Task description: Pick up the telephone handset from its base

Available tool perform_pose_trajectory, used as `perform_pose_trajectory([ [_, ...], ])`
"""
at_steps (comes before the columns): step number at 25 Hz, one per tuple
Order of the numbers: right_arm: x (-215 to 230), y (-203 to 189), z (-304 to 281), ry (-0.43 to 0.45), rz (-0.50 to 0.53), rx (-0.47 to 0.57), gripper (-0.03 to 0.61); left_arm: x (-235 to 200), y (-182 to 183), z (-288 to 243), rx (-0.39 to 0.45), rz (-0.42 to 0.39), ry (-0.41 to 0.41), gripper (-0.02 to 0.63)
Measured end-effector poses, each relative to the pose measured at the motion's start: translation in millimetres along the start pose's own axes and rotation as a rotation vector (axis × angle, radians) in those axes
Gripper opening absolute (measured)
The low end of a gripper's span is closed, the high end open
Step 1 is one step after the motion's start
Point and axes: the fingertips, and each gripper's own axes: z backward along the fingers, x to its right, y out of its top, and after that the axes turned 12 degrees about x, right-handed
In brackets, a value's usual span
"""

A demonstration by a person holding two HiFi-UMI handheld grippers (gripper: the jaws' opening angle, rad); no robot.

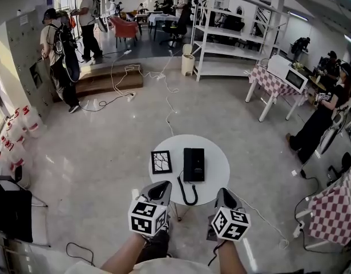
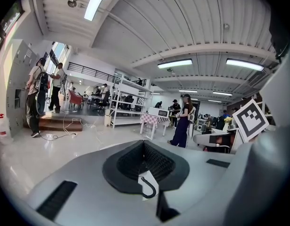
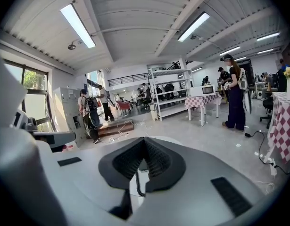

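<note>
Telephone (image 1: 193, 164): black plastic, matt. Round table (image 1: 218, 167): white, smooth. Floor (image 1: 107, 153): glossy. Tablecloth (image 1: 335, 210): checked cloth.

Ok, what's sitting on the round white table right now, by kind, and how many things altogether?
telephone, handset on its base, with coiled cord: 1
square black-framed tile with a crack pattern: 1
Total on the table: 2

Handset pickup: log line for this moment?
phase: pre-grasp | left gripper: shut, empty | right gripper: shut, empty | telephone: on round table | handset: on base, untouched
</note>
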Motion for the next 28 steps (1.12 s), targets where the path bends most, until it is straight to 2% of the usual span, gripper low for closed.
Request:
perform_pose_trajectory([
  [5,11,5,-12,-0.023,0.006,0.011,0.024,1,1,-20,0.006,0.001,-0.024,0.015],
  [15,11,11,-54,-0.012,0.005,0.021,0.025,-15,6,-61,0.015,0.004,-0.04,0.015],
  [23,14,39,-95,-0.03,0.015,0.053,0.023,-34,28,-105,0.036,0.008,-0.063,0.016],
  [28,18,48,-115,-0.032,-0.014,0.056,0.023,-40,39,-129,0.046,0.008,-0.078,0.016],
])
